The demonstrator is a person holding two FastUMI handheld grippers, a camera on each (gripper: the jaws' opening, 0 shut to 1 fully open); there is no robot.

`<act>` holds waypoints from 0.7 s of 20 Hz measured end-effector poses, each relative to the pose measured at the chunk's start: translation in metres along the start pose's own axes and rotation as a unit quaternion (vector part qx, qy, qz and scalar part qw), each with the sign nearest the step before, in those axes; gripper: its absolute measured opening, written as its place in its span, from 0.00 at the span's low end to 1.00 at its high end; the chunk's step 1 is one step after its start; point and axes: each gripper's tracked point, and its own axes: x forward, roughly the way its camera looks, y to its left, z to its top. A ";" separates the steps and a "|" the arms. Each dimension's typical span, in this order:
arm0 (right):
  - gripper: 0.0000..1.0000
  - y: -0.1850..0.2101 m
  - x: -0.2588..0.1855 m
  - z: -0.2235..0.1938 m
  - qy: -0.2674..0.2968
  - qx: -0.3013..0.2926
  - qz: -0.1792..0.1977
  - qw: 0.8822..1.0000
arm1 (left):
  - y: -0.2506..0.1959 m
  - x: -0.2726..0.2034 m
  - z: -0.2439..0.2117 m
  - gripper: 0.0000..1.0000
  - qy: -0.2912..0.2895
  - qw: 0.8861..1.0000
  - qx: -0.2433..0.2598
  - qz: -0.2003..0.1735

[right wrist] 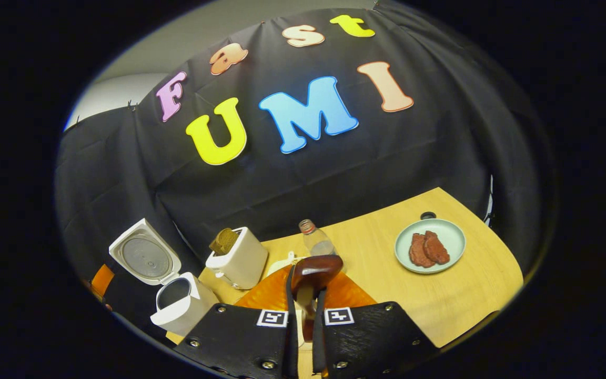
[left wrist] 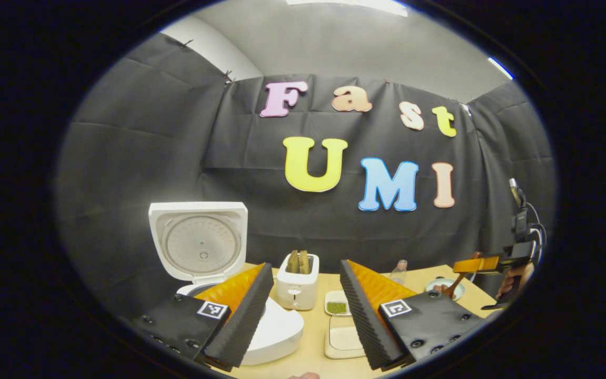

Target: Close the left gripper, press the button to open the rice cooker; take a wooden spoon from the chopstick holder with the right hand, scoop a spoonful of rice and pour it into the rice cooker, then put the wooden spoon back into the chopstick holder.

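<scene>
Standing with its lid thrown back so the pot is free to take rice, the rice cooker (left wrist: 203, 247) sits at the table's (right wrist: 455, 300) left end, the left gripper (left wrist: 303, 310) spread idle before it, while the right gripper (right wrist: 303, 316) pinches the wooden spoon (right wrist: 314, 273) by its handle, bowl forward.

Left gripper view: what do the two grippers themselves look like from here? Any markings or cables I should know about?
The left gripper has two wedge-shaped fingers with ribbed inner pads, each on a black plate with screws and a square black-and-white marker tag. The right gripper, at the far right, carries a black block on top with cables looping out of it. In the right gripper view its own plates show the same screws and tags.
</scene>
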 end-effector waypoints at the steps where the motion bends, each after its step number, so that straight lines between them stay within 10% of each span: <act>1: 0.11 0.010 0.010 -0.006 0.005 -0.006 0.007 1.000 | 0.003 0.000 0.001 0.89 -0.001 1.000 0.001 -0.001; 14: 0.11 0.050 0.093 -0.136 0.087 -0.151 -0.007 0.985 | 0.046 0.001 -0.021 0.92 0.024 0.999 0.021 0.014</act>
